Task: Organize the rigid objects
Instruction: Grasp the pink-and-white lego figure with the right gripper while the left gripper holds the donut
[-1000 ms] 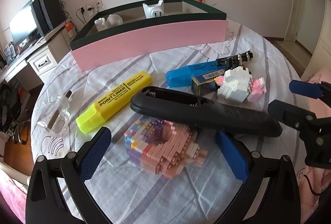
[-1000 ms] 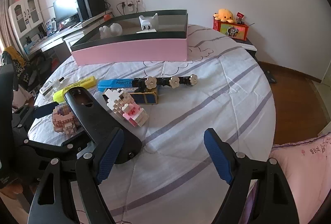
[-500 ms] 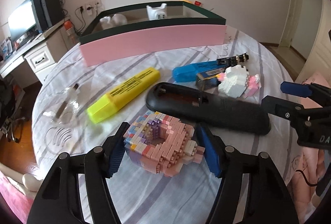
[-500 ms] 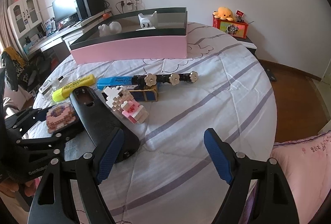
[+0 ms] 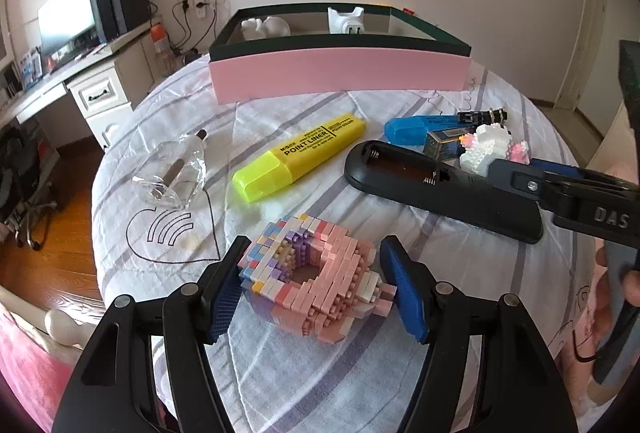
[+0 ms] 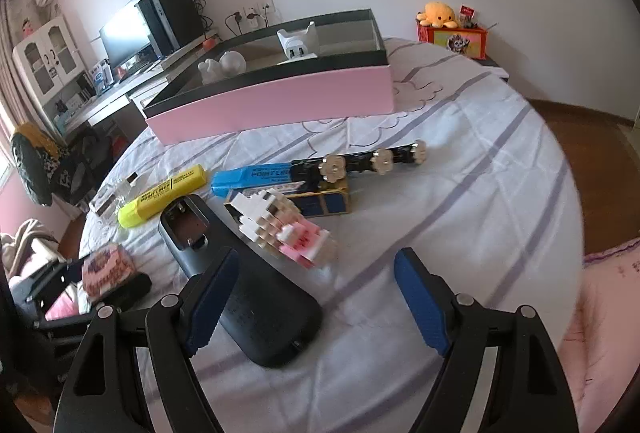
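My left gripper [image 5: 314, 293] is shut on a pink and pastel brick donut [image 5: 310, 279], which rests on the striped tablecloth. It also shows in the right wrist view [image 6: 108, 267]. My right gripper [image 6: 316, 297] is open and empty, its left finger over the near end of a black remote [image 6: 244, 281] lying battery side up. The remote [image 5: 440, 189] lies just beyond the donut. A pink box with a dark rim [image 5: 340, 69] stands at the far side of the table and holds white figures.
A yellow highlighter [image 5: 300, 157], a blue highlighter [image 5: 416, 127], a white and pink brick figure [image 6: 284, 225], a small dark box [image 6: 324, 199], a black flower hair clip [image 6: 360, 161] and a clear glass bottle [image 5: 172, 173] lie on the round table. A desk stands left.
My left gripper moved forward over the brick donut and closed its fingers on it. My right gripper dipped slightly towards the remote and stayed open.
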A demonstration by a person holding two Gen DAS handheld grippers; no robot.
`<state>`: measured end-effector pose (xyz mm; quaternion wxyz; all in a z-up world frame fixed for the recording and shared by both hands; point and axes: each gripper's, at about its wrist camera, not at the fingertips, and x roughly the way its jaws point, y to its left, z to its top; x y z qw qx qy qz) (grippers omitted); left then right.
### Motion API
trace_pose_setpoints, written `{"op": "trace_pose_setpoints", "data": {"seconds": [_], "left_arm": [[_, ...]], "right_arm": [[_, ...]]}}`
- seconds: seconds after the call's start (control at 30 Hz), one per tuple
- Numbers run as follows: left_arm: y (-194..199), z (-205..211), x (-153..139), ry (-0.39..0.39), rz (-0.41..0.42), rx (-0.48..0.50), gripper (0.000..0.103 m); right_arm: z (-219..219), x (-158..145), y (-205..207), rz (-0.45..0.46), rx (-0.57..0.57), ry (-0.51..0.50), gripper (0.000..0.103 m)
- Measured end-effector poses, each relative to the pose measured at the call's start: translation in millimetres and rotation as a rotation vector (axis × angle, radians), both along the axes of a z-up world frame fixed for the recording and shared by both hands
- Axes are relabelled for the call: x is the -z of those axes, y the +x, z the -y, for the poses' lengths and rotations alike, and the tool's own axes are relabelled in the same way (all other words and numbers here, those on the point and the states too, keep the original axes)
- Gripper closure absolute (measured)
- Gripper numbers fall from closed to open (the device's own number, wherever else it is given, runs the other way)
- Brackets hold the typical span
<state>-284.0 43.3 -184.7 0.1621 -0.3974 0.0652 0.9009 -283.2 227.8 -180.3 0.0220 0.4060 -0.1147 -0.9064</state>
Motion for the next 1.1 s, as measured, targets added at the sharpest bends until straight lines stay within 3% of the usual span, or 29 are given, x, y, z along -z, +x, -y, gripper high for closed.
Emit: {"op": "trace_pose_setpoints", "data": {"seconds": [0.37,0.4,0.53,0.97,1.03,1.1], "left_arm": [[3,2,3,0.016,-0.003,0.017,0.028],[3,1,3,0.016,-0.002,0.018,0.026],[4,-2,4,0.002,-0.002,0.033,0.021],[7,13,5,0.05,-0.018,-0.006,0.021],[7,13,5,0.045,-0.026,-0.009,0.024],[7,11,4,0.034,-0.033,-0.007,0.035]], "right_arm": [[9,5,-7,-0.039,-0.025,0.026,0.023],[9,5,-8,-0.044,-0.036,0.031,0.025],[7,4,-9,-0.041,-0.056,0.043,0.052],[-13,2,11,-0.04,-0.042,0.123,0.052],[-17,3,13,-0.041,-0.039,0.113,0.052],[-18,3,14,-0.043,-0.037,0.107,0.052]]}}
